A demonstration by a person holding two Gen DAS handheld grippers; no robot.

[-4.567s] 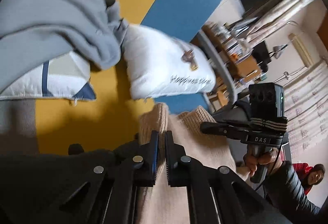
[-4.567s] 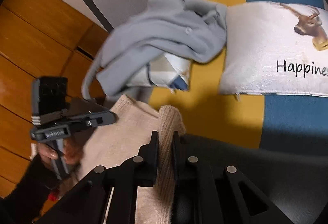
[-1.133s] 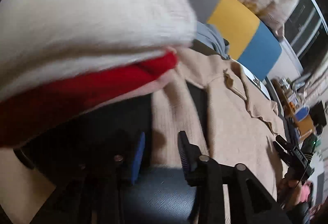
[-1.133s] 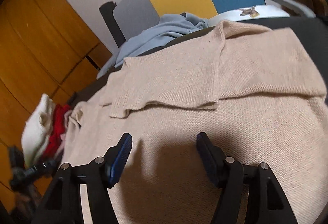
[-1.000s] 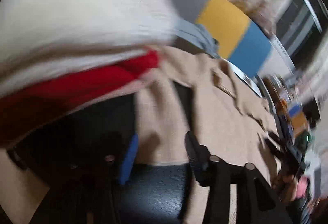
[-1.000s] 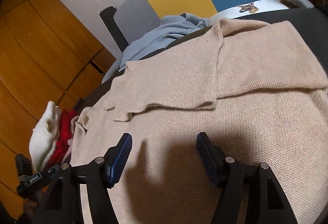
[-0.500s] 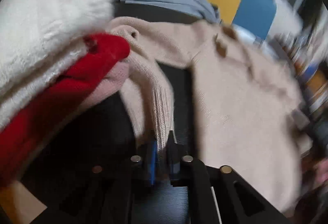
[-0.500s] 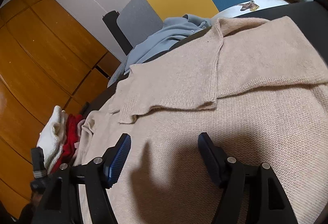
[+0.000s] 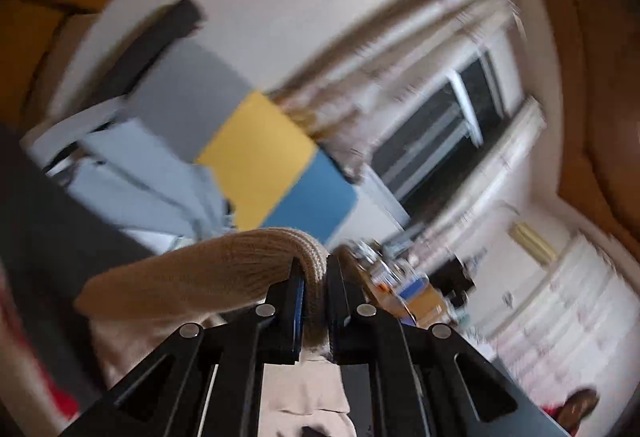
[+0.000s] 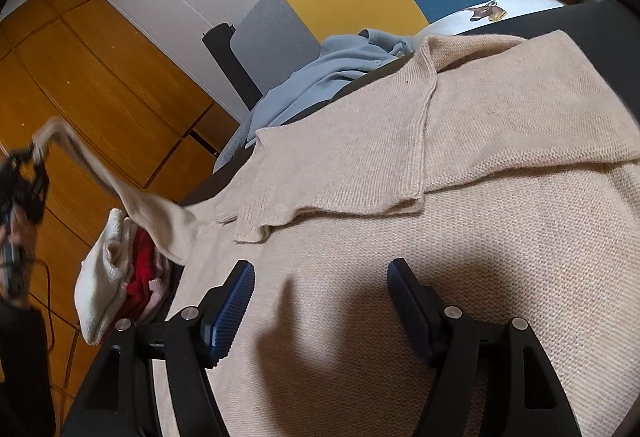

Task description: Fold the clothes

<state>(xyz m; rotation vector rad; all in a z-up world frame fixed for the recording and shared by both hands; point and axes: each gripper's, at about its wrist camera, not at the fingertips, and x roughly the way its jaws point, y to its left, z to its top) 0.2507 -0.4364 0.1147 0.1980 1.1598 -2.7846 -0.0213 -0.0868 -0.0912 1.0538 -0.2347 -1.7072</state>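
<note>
Sweater [image 10: 460, 237] lies flat on the dark surface, one sleeve already folded across its chest. The left gripper [image 9: 316, 301] is clamped on the other sleeve's cuff [image 9: 308, 257], lifted high. The right gripper [image 10: 320, 301] hovers over the body, jaws apart, empty. Next, likely carry that sleeve across. One beige sweater, one blue garment [image 10: 332, 77], one folded pile [image 10: 116, 277].

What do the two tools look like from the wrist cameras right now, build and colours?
Both are matte black two-finger tools on angular linkage arms with cut-outs and round silver pivot pins. The right tool has ribbed blue pads on its fingers. The left tool shows a blue pad edge too. In the right view, a thin dark cable hangs near the left handle.
</note>
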